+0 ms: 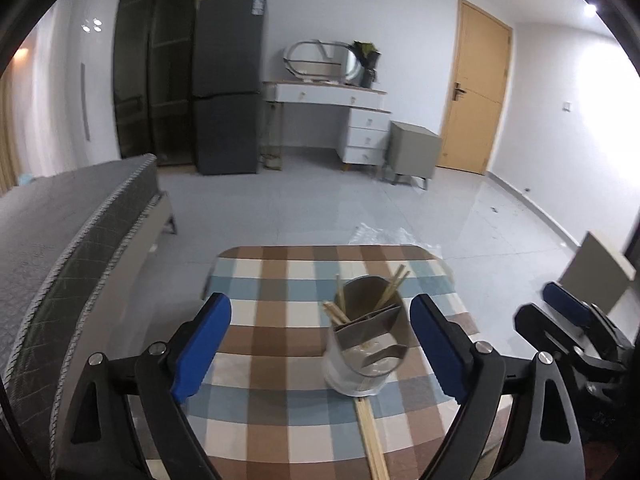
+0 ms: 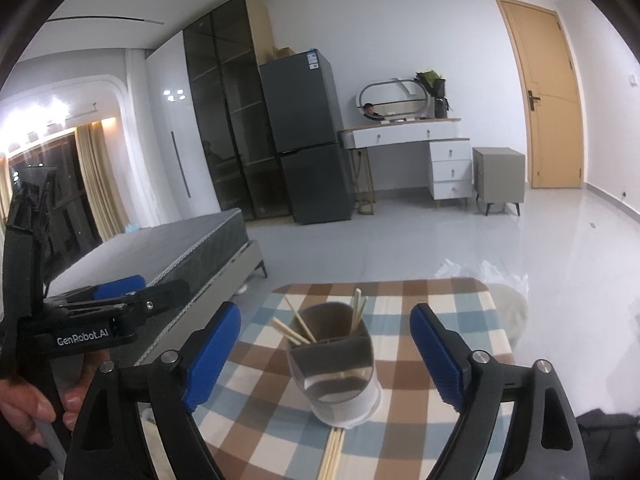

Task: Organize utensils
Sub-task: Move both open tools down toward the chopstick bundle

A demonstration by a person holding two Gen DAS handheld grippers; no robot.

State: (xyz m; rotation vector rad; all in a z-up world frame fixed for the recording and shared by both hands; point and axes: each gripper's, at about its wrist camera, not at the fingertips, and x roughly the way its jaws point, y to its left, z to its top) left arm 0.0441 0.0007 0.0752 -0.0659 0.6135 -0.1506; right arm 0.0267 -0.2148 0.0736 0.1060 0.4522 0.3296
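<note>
A grey and white utensil holder (image 1: 366, 340) with inner dividers stands on a small table with a checked cloth (image 1: 272, 312). Several wooden chopsticks (image 1: 394, 286) stick out of its back compartment. More chopsticks (image 1: 372, 440) lie flat on the cloth in front of it. My left gripper (image 1: 320, 344) is open and empty, held above the near table edge with the holder between its blue pads. In the right wrist view the holder (image 2: 334, 368) sits between the open, empty fingers of my right gripper (image 2: 326, 356), with loose chopsticks (image 2: 334, 454) lying below it. The left gripper (image 2: 120, 292) shows at that view's left.
A grey bed (image 1: 68, 240) lies close to the table's left side. A fridge (image 1: 228, 96), a white dressing table (image 1: 340, 112), a grey nightstand (image 1: 414, 152) and a wooden door (image 1: 476, 88) stand across the tiled floor. Crumpled plastic (image 2: 480, 272) lies behind the table.
</note>
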